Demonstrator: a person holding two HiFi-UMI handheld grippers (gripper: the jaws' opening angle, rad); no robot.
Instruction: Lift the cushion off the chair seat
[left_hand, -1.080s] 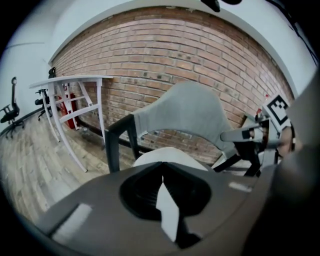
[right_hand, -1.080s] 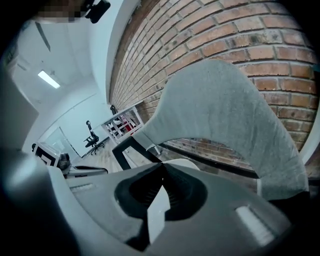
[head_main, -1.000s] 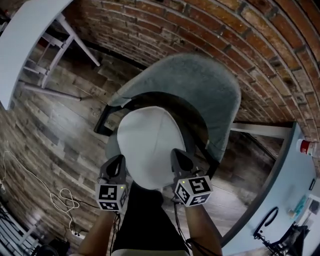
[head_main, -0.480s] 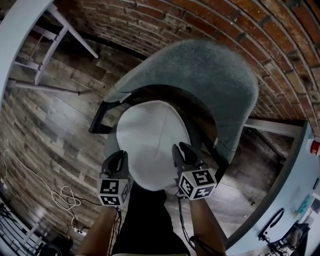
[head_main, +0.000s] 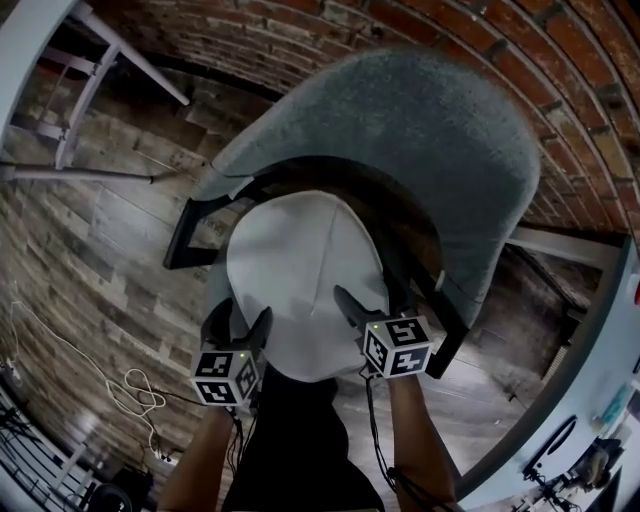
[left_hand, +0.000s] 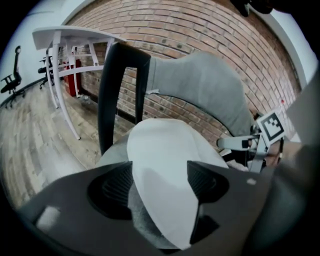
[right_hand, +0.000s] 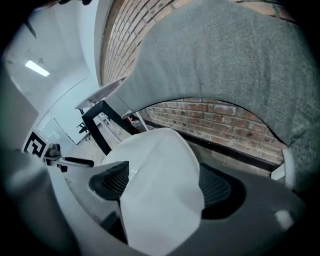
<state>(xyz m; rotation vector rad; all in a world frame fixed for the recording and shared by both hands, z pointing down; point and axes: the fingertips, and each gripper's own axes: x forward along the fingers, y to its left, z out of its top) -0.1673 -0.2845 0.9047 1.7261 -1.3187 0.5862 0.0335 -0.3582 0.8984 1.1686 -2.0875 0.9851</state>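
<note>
Cushion (head_main: 300, 270), white, rounded and seamed down its middle, lying on the seat of a grey upholstered chair (head_main: 440, 140) whose curved backrest stands toward a red brick wall (head_main: 300, 40). The cushion covers nearly all of the seat. A strip of grey seat fabric (left_hand: 114, 152) shows along its left edge, and the black armrest frame (head_main: 180, 240) runs just beside that.

Left gripper (head_main: 238, 322) and right gripper (head_main: 374, 298), each carried on a bare forearm, sit at the two near corners of the cushion, one at each side. Both point downward and toward the backrest.

Left gripper: jaws opening and already well apart, with the near left edge of the cushion between them. In the left gripper view the ribbed pads (left_hand: 116, 186) flank the white fabric, which lies loosely between them rather than squeezed.

Right gripper: jaws likewise opening and wide apart, with the near right edge of the cushion (right_hand: 160, 190) between the pads (right_hand: 216, 187). The fabric is not pinched here either. Neither gripper has hold of anything.

Surroundings: wood-plank floor (head_main: 90, 250), with a loose pale cable (head_main: 130, 392) lying on it at lower left. A white table (head_main: 25, 55) on white legs stands at upper left. A pale blue desk (head_main: 600, 350) runs along the right, well apart from the chair.
</note>
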